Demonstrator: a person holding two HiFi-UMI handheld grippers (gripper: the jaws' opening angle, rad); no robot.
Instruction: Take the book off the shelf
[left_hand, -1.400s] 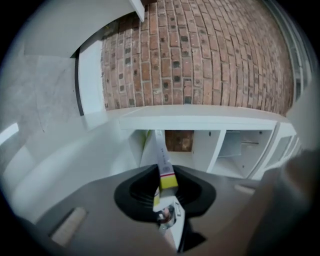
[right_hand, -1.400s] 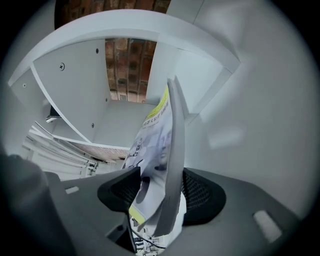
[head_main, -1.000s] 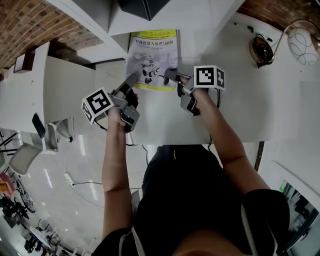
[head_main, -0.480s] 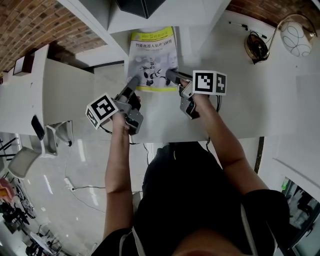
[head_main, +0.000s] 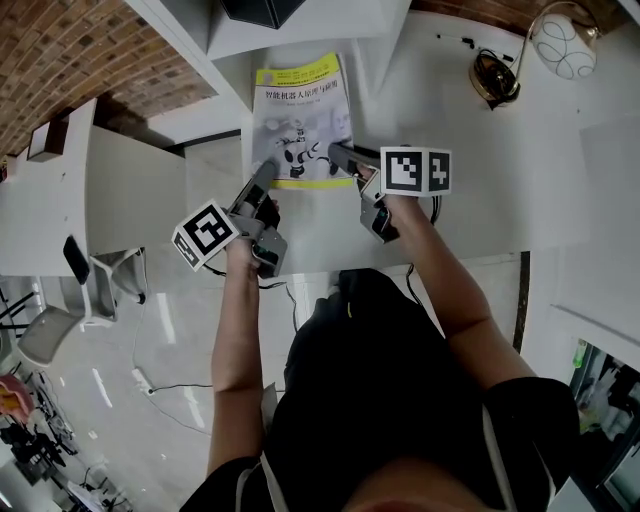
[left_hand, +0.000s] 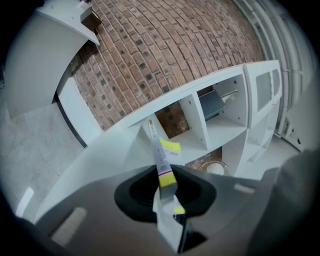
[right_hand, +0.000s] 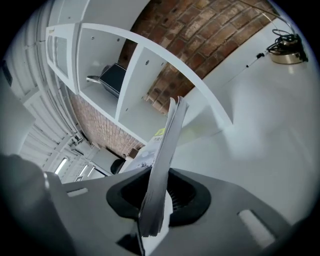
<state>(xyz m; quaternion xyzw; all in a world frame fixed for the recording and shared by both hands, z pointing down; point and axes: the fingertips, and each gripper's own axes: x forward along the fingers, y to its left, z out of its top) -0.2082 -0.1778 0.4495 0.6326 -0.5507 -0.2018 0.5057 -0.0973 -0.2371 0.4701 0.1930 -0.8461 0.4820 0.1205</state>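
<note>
— While two hand-held grippers are clamping it, where is the book (head_main: 300, 120) sitting?
— It is being held cover-up over the white table (head_main: 480, 190), just in front of the white shelf (head_main: 300, 30).
— Who is gripping what?
— The left gripper (head_main: 264, 175) is pinching the book's lower left corner, with its jaws nearly together on the thin edge. The right gripper (head_main: 336, 153) is biting the lower right edge, jaws pressing on the pages.
— And beyond?
— A brick wall (head_main: 60, 50) is showing behind the shelf.
</note>
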